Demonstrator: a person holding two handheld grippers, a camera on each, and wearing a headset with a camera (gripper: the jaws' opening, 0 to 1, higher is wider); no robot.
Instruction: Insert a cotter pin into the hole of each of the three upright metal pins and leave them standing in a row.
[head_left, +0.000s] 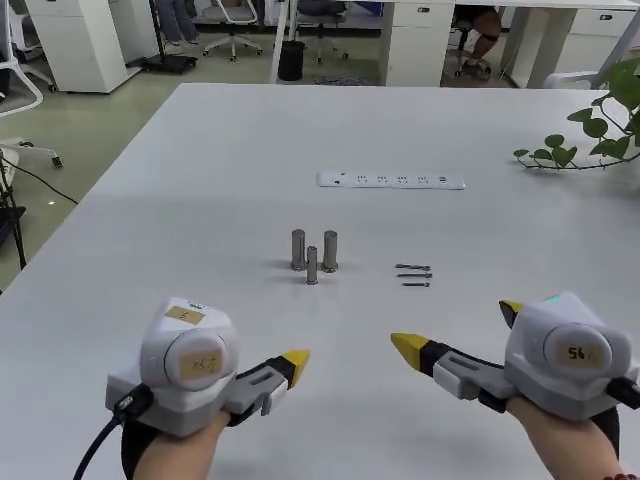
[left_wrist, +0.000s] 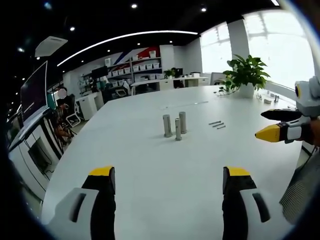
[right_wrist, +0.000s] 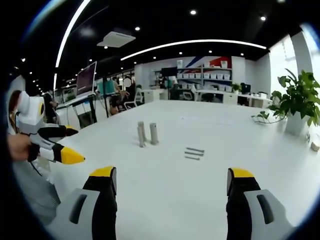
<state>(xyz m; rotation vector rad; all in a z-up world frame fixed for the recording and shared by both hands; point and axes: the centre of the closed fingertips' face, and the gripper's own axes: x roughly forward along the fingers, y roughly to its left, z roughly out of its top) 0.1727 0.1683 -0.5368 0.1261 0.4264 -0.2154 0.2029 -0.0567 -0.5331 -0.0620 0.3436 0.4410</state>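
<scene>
Now my L gripper (left_wrist: 169, 172) & R gripper (right_wrist: 172, 173) gape wide, empty; cotter pins (head_left: 413, 276) lie crosswise ahead, nearer R.

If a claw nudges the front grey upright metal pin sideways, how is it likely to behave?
The front grey cylindrical metal pin stands tall on a narrow base, so it would probably tip. The two other grey pins stand close behind, so it might knock one. On the smooth white table, it would likely roll.
</scene>
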